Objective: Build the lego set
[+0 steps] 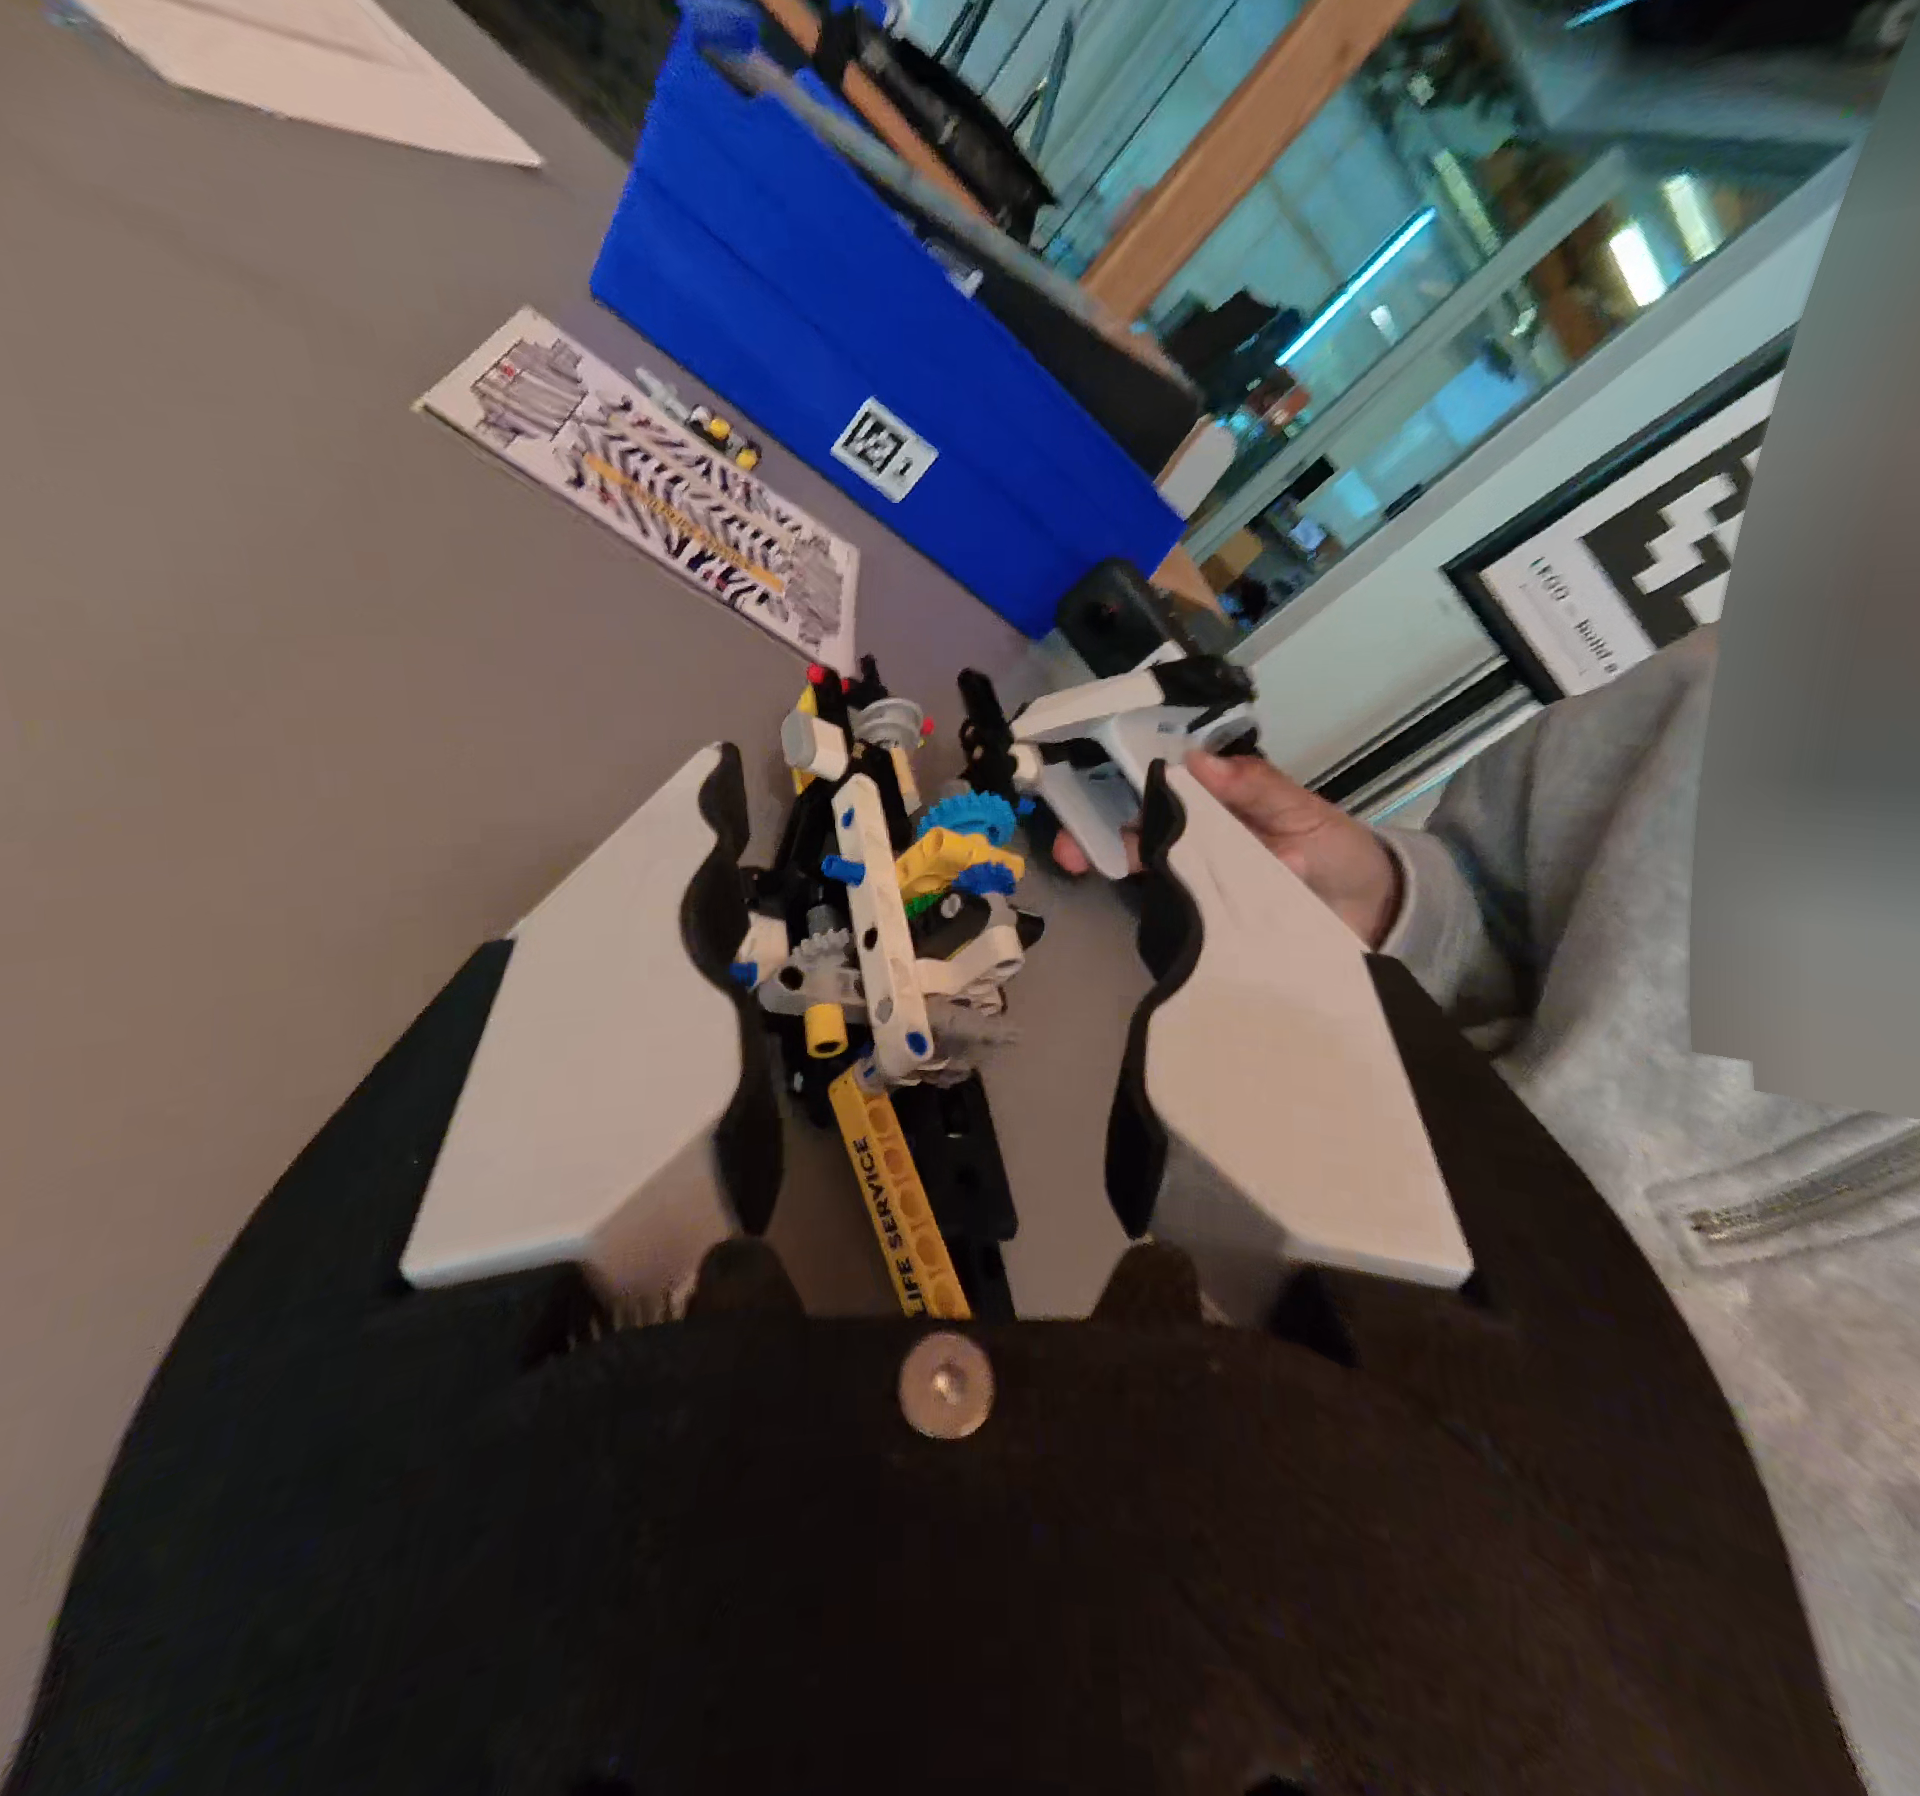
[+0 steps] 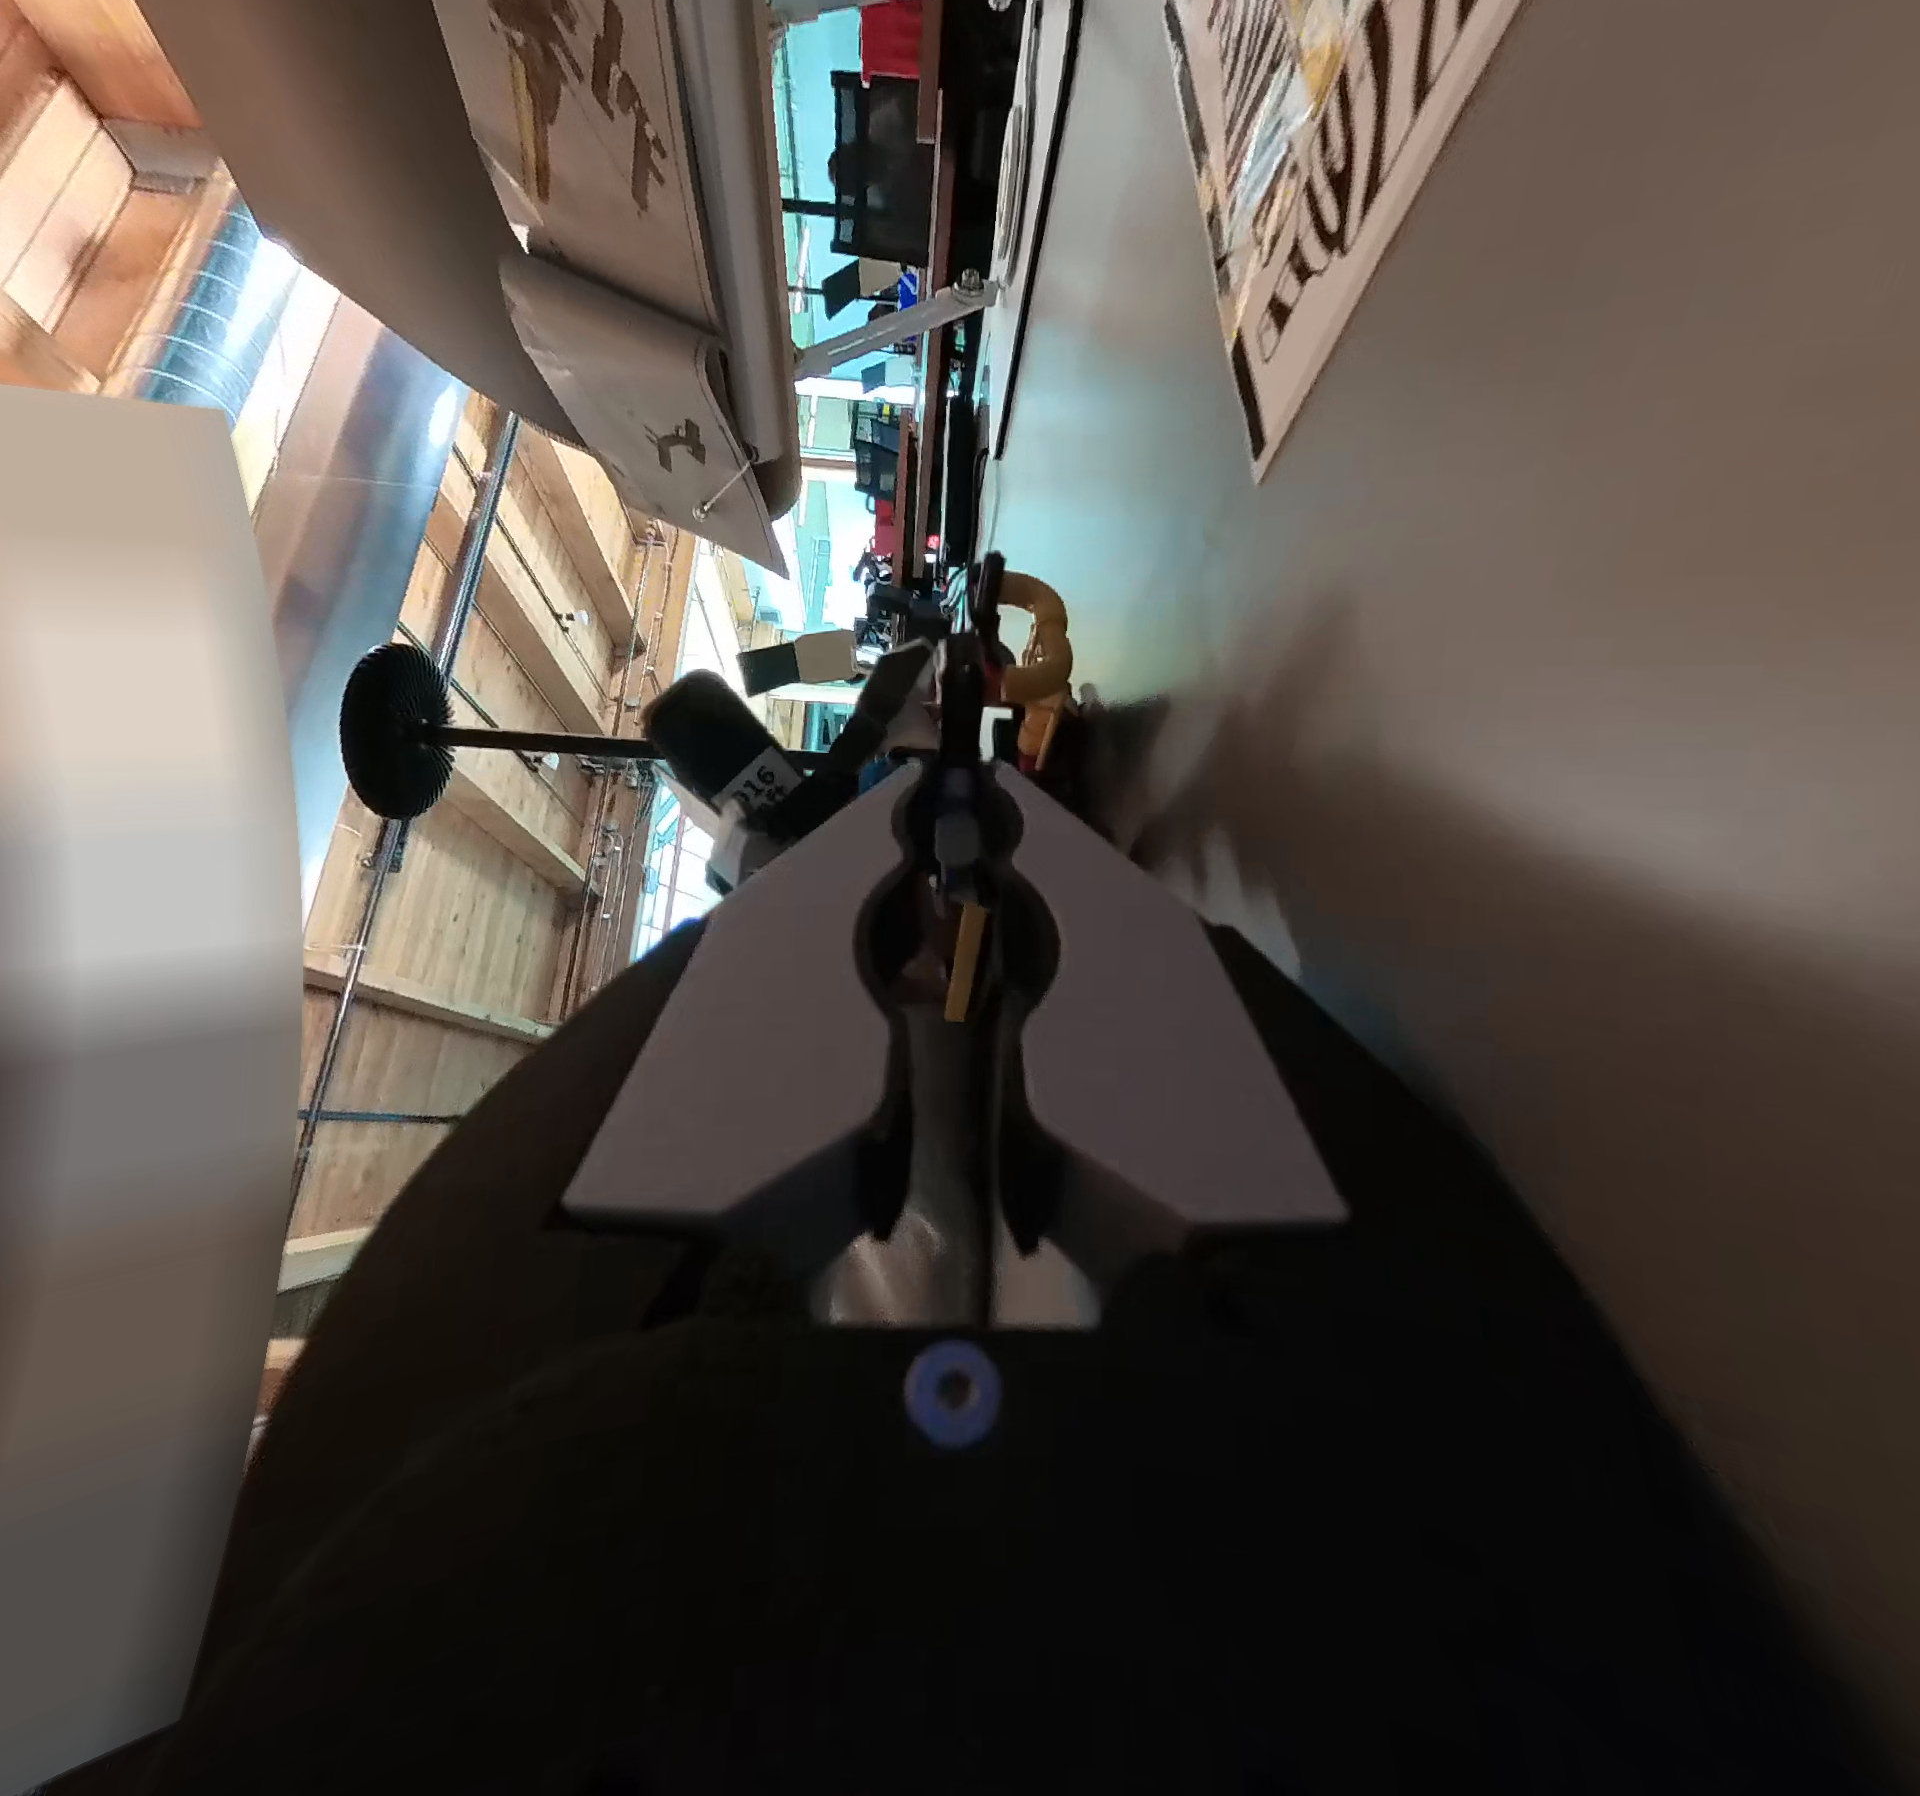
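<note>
the left claw (image 1: 940,899), fingers apart, straddles the yellow-black-white lego model (image 1: 883,977), long axis along them; the right claw (image 2: 961,811) is clamped on its far end.

Lego model (image 1: 883,957): yellow, black, white beams, blue gears and pins, red tips. Bin (image 1: 831,333): bright blue, black-white square tag. Table (image 1: 260,707): grey. Instruction sheet (image 1: 665,489): white, black-striped diagrams. Sleeve (image 1: 1538,853): light grey.

Yellow beam (image 1: 902,1216) btm hidden by hand-held gripper (image 1: 940,873)
</note>
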Available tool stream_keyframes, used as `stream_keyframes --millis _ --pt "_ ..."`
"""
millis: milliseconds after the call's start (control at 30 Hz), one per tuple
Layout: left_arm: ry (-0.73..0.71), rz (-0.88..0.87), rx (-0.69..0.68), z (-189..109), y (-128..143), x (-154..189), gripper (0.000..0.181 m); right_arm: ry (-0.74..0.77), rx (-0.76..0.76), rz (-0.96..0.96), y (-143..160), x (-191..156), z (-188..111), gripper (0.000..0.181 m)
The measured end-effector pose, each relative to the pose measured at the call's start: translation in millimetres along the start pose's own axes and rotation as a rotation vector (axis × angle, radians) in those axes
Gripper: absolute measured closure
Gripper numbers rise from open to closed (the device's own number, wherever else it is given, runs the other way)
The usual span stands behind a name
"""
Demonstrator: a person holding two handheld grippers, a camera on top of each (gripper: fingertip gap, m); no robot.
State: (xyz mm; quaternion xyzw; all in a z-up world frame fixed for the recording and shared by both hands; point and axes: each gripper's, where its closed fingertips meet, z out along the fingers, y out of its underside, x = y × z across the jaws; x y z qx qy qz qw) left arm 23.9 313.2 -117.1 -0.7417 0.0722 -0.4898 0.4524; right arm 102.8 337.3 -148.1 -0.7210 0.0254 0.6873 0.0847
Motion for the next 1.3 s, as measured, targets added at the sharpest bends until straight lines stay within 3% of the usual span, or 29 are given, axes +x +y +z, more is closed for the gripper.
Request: stream_keyframes --millis 333,500,1300 --pt "-0.22 0.158 -0.28 10.1 29.4 -5.9 0.104 0.008 -0.022 -0.008 6.8 0.3 5.9 0.176" --pt "-0.32 0.218 -0.381 15.0 43.8 -15.6 0.112 0.011 -0.028 -0.015 8.0 0.5 6.4 0.176" --pt "-0.27 0.143 -0.373 15.9 45.1 -13.5 0.119 0.0 -0.032 -0.008 8.1 -0.3 6.4 0.176"
